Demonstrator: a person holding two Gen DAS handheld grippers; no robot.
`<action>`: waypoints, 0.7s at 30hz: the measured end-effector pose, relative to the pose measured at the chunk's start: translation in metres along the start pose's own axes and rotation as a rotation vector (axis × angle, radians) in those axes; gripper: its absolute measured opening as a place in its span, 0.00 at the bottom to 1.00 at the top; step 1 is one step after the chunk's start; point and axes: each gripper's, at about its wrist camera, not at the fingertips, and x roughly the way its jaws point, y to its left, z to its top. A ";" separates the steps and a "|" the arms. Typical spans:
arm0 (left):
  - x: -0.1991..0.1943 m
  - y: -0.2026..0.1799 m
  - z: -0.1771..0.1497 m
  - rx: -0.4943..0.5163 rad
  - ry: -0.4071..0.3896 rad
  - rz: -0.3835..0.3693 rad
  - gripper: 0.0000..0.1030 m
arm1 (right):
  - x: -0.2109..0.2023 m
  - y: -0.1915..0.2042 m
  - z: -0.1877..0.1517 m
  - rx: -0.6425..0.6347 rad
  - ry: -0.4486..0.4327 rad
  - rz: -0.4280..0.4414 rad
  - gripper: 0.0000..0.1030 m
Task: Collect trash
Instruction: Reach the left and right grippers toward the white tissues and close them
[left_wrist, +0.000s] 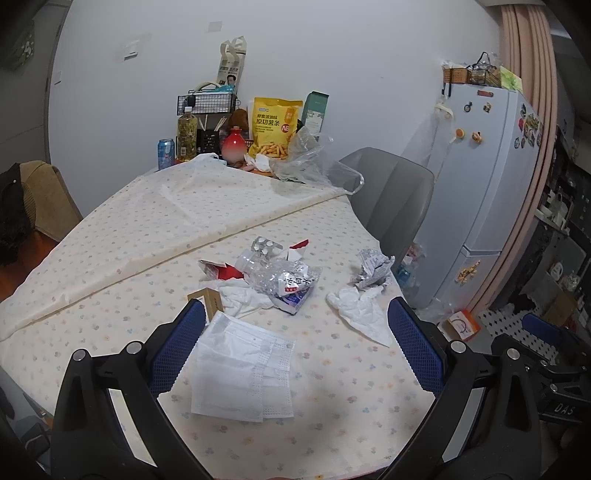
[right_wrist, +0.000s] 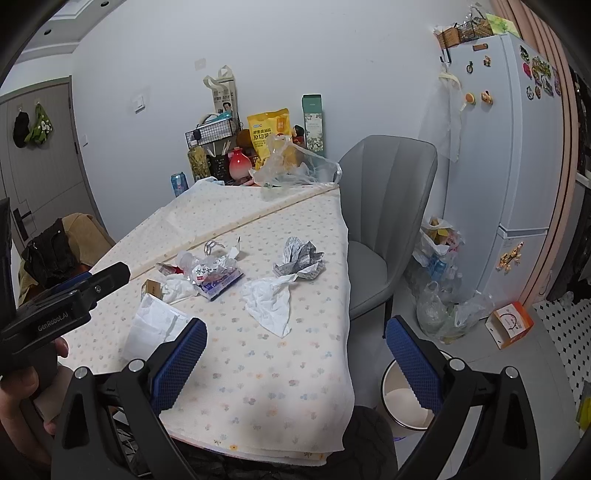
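**Both grippers wide open above a littered table**

Left gripper (left_wrist: 295, 321): jaws spread wide, nothing between the blue pads, poised over the floral tablecloth (left_wrist: 332, 387). Right gripper (right_wrist: 295, 343): likewise spread wide and holding nothing, hanging at the table's near right corner, one finger over the cloth, the other out past the edge above a white bin (right_wrist: 399, 402) on the floor.

Trash scattered mid-table:
- white face mask (left_wrist: 242, 373), flat, nearest the left gripper, partly under its left finger in view
- small cardboard box (left_wrist: 207, 301) just behind the mask
- crushed clear plastic bottle (left_wrist: 266, 271) on a heap with red-and-white wrappers (left_wrist: 221, 271) and a blue packet (left_wrist: 293, 301)
- blister pack of tablets (left_wrist: 265, 244) at the heap's far edge
- white tissue (left_wrist: 364, 312) apart to the right
- crumpled printed paper (left_wrist: 373, 273) just behind that tissue

Farther back: yellow snack bag (left_wrist: 273, 125), red vase (left_wrist: 235, 146), clear plastic bag (left_wrist: 314, 162). Beside the table: grey chair (right_wrist: 388, 221), white fridge (right_wrist: 517, 147).
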 end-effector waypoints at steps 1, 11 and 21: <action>0.001 0.004 0.001 -0.007 0.000 0.003 0.95 | 0.002 0.000 0.001 -0.002 0.000 0.001 0.92; 0.017 0.045 0.003 -0.050 0.015 0.078 0.95 | 0.032 0.020 0.022 -0.047 0.012 0.078 0.92; 0.045 0.087 -0.004 -0.105 0.078 0.136 0.95 | 0.097 0.042 0.013 -0.072 0.140 0.162 0.77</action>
